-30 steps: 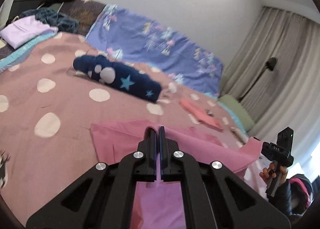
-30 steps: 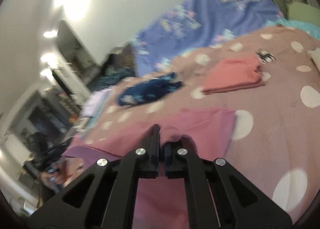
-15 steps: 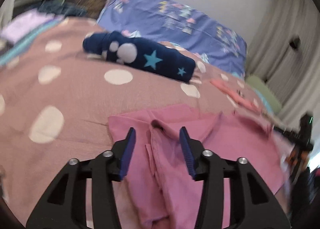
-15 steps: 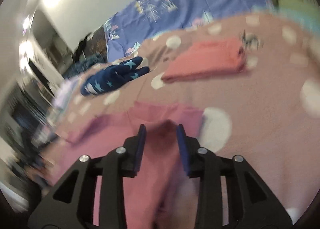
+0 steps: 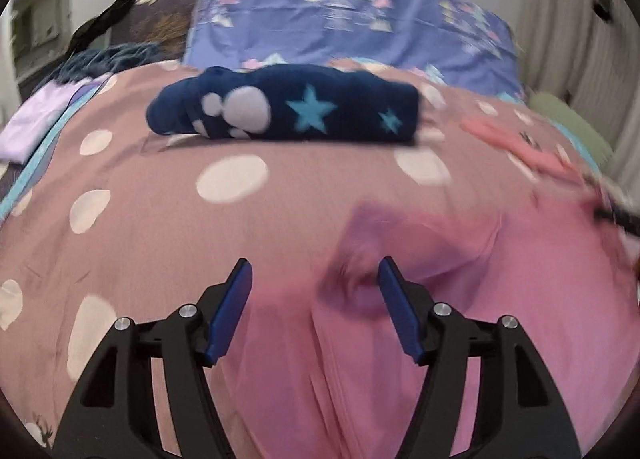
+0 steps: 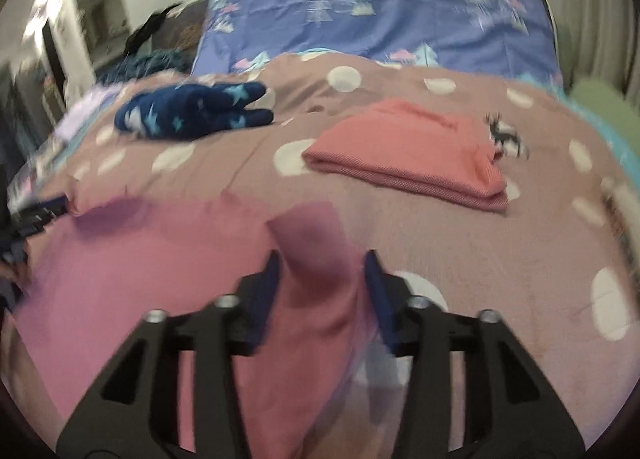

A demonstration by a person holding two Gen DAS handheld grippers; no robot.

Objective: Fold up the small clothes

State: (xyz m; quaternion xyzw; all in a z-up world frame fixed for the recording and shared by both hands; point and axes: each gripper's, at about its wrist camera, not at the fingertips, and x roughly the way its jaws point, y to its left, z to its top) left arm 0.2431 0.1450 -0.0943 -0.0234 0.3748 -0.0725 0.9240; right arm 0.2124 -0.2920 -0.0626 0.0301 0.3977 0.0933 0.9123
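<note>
Pink cloth lies loose between my left gripper's jaws, which have just been opening wide and press on nothing. My right gripper stands narrower, a ridge of the pink garment between its pads; I can't tell if they pinch it. I judge this a release after a fold. Beyond sit the folded coral piece and navy star bundle.
</note>
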